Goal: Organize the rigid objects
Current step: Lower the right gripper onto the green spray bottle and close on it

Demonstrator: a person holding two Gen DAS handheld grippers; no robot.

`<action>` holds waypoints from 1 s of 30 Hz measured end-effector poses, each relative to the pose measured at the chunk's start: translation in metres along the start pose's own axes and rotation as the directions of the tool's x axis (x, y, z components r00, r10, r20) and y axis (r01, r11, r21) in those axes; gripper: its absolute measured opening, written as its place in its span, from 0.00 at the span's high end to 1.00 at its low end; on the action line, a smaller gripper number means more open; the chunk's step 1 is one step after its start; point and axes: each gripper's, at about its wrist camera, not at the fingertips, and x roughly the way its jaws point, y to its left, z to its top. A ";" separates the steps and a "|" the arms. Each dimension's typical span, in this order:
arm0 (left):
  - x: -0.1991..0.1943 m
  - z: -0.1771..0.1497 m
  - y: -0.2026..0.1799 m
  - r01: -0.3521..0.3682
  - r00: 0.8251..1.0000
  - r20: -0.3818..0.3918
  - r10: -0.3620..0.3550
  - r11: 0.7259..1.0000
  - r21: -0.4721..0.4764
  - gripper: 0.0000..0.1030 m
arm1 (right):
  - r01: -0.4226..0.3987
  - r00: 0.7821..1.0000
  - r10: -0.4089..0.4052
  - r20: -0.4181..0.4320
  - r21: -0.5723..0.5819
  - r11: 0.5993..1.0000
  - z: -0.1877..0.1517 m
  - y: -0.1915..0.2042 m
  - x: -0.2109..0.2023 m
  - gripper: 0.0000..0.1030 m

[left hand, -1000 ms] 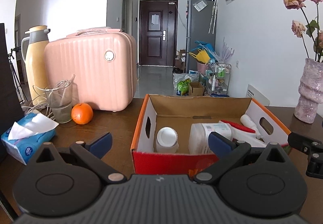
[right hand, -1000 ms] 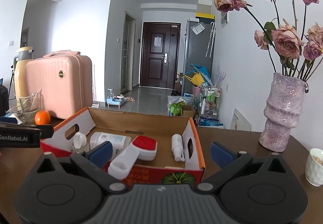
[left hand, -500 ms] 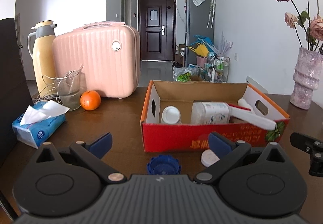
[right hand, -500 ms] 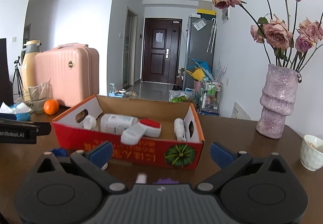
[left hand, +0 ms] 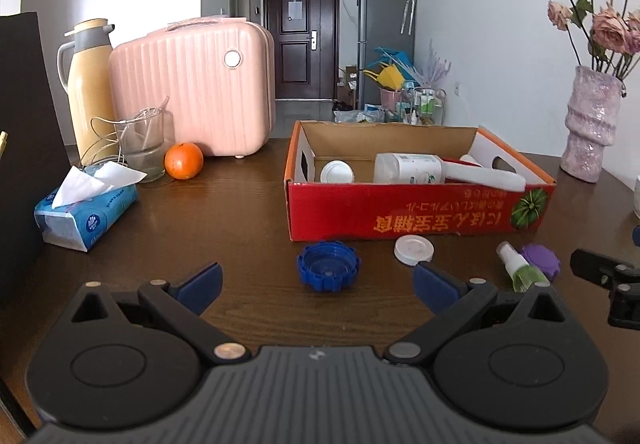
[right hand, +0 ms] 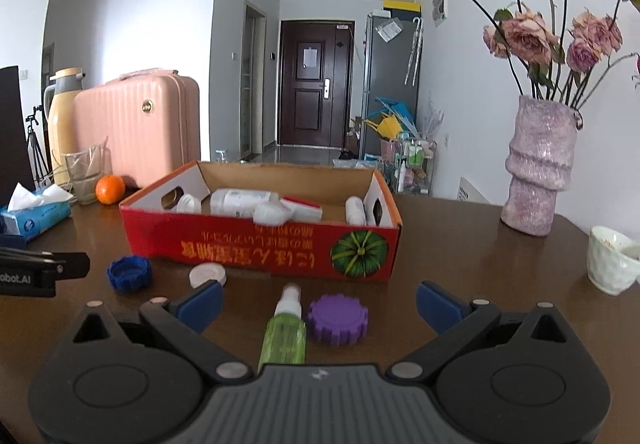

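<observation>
Cardboard box [right hand: 260, 250] sits mid-tabletop [left hand: 224, 211], holding a white bottle [left hand: 408, 168]. Before its front wall lie a blue cap [left hand: 328, 266], purple cap [right hand: 338, 319], white lid [left hand: 413, 250] and green spray bottle [right hand: 285, 332]. Left gripper [left hand: 316, 282] and right gripper [right hand: 320, 300] hover with jaws wide, holding nothing.

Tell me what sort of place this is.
Most likely a lived-in flat: a dark wooden table in a room that opens onto a hallway with a front door and a fridge. A pink suitcase and a vase of dried roses point to a home.

Red box [right hand: 260, 244]; blue cap [left hand: 328, 266]; purple cap [right hand: 338, 319].
</observation>
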 end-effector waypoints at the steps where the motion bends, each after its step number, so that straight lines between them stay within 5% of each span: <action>1: -0.001 -0.001 0.001 0.002 1.000 0.001 -0.002 1.000 0.001 0.00 | 0.001 1.000 -0.001 -0.005 0.001 1.000 -0.002 0.000 0.000 0.00; 20: 0.007 -0.003 0.010 0.031 0.999 -0.036 -0.032 0.999 -0.029 0.00 | -0.033 0.988 0.038 -0.148 0.036 0.999 -0.017 0.010 0.043 0.09; 30: 0.011 -0.004 0.017 0.021 0.999 -0.046 -0.022 0.999 -0.035 0.00 | 0.013 0.969 0.000 -0.246 0.054 0.998 -0.017 0.020 0.076 0.49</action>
